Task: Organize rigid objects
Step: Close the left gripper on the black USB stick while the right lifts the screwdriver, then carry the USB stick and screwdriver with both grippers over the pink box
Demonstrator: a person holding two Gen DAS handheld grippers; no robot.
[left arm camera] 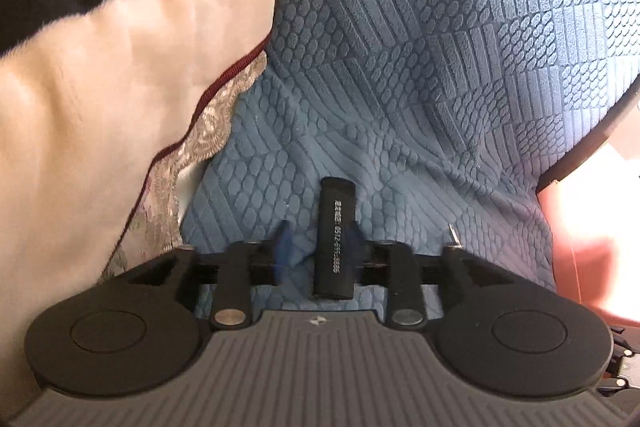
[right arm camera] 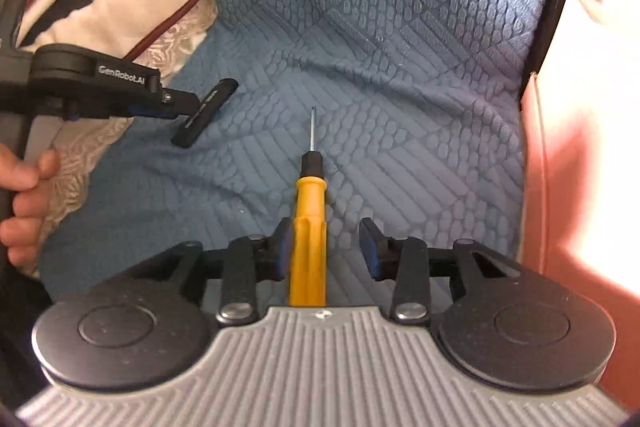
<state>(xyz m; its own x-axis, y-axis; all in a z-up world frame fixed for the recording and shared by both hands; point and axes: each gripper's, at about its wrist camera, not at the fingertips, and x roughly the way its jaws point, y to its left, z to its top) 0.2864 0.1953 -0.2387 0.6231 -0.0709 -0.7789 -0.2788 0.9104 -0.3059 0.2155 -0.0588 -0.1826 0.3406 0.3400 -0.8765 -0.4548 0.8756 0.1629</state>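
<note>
A black stick (left arm camera: pixel 334 239) with white print stands between the fingers of my left gripper (left arm camera: pixel 320 239). It leans on the right pad, and the blurred blue left pad is a gap away. The right wrist view shows that gripper (right arm camera: pixel 188 105) at the left, with the black stick (right arm camera: pixel 212 99) slanting across its tips. A yellow-handled screwdriver (right arm camera: pixel 308 227) lies along the gap of my right gripper (right arm camera: pixel 327 239), its thin tip pointing away. Its handle touches the left pad and the right pad stands clear of it. Both grippers are open.
Everything lies on a blue quilted cover (left arm camera: pixel 440 67). A cream cushion (left arm camera: pixel 100 87) with black stripes and a lace border crowds the left side. A dark rim and a pink surface (right arm camera: pixel 568 187) bound the right. A person's hand (right arm camera: pixel 24 187) grips the left gripper's handle.
</note>
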